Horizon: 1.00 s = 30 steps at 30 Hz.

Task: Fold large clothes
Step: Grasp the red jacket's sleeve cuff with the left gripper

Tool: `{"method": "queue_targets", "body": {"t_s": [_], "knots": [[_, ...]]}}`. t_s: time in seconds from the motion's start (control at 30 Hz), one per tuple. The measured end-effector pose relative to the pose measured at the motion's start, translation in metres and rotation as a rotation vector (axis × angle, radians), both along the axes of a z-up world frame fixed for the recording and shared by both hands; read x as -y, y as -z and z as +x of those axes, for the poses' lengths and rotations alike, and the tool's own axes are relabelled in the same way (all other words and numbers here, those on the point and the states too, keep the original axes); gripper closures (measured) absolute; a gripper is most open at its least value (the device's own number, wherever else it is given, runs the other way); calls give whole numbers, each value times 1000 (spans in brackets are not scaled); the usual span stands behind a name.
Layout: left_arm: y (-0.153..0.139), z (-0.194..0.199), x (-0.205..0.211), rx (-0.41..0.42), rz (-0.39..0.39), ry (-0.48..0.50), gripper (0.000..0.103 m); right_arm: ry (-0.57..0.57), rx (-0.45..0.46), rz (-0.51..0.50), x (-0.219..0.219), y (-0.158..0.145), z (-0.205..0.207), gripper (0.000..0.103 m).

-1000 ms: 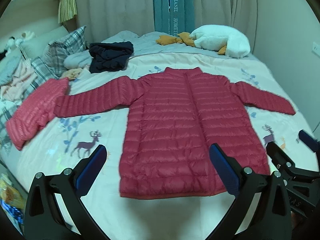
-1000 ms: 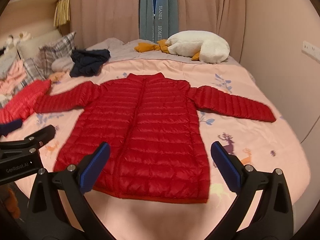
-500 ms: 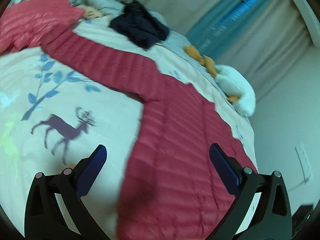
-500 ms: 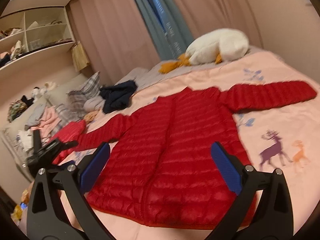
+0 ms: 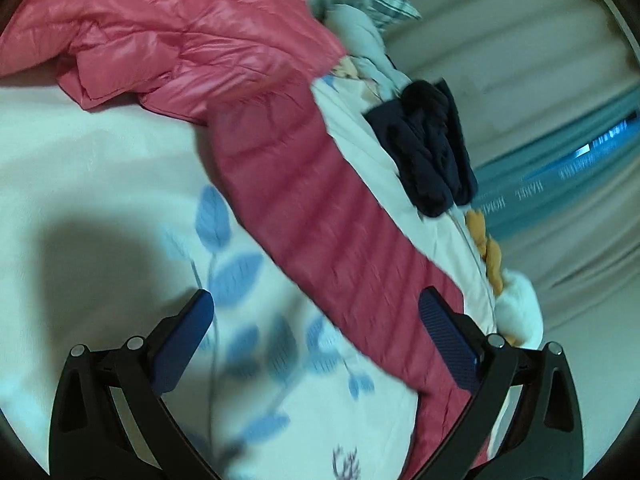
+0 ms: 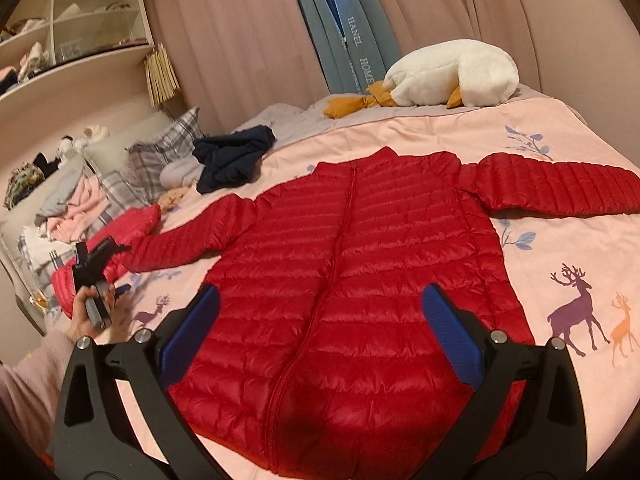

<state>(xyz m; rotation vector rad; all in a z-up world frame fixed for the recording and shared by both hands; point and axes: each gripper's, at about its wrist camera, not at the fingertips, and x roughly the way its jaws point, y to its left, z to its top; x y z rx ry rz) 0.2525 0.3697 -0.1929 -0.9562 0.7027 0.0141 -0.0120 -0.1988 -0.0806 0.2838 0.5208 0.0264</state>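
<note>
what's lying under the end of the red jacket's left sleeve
The sleeve cuff overlaps a pink jacket bunched on the bedspread. What the pink jacket covers is hidden.

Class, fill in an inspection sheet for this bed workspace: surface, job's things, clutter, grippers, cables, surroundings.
Surface: bed under a pink cover printed with deer and leaves.
Job's things: red jacket lying flat, front up, both sleeves spread.
Clutter: pink jacket crumpled at the left sleeve's end; navy garment; goose plush; plaid pillows.
Grippers: left gripper open near the left sleeve; right gripper open over the hem.
Cables: nothing seen.
Surroundings: curtains; shelves.
</note>
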Motion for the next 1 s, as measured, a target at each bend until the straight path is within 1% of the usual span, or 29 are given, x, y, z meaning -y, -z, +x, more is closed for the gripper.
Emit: {"method": "queue_targets", "body": {"t_s": [0.07,0.1,0.17,0.27,0.33,0.37,0.4,0.43,0.47,0.5,0.53,0.6,0.7,0.73,0.8,0.83,0.9,0.93,1.0], "knots": [[7,10,-11,10,-16,-30,1,-3,-15,-12,-3,4,9,2],[8,14,-14,16,-9,-43,1,-4,-23,-18,-4,6,13,2],[5,26,-16,35,24,-62,1,-6,-40,-31,-8,10,22,2],[3,48,-16,29,67,-59,1,-5,-62,-40,-11,15,33,2],[2,62,-17,23,93,-62,7,-4,-75,-40,-13,19,40,2],[4,63,-19,22,95,-65,14,-4,-79,-40,-13,20,41,2],[5,66,-21,19,95,-69,28,-4,-84,-41,-14,22,44,2],[6,66,-23,14,95,-71,38,-5,-89,-43,-15,24,46,2],[9,70,-25,-2,87,-70,59,-5,-92,-45,-15,25,48,2],[13,72,-27,-12,71,-69,78,-5,-95,-47,-15,26,49,2],[15,72,-28,-18,62,-72,84,-6,-98,-47,-15,28,51,2],[15,66,-28,-13,74,-75,94,-7,-102,-44,-14,30,52,2],[-1,64,-18,11,106,-60,96,-5,-99,-31,-12,29,52,2],[-11,65,-11,23,126,-44,96,-5,-95,-25,-11,29,51,2],[-39,66,11,60,188,9,96,-1,-94,-22,-10,28,49,2],[-59,65,28,89,230,46,96,2,-94,-18,-8,28,48,2],[-86,64,57,136,276,106,96,4,-93,-5,-6,27,46,2],[-108,60,82,185,299,159,96,7,-98,5,-4,27,45,2],[-133,55,120,228,350,229,96,12,-121,21,1,27,47,2]]}}
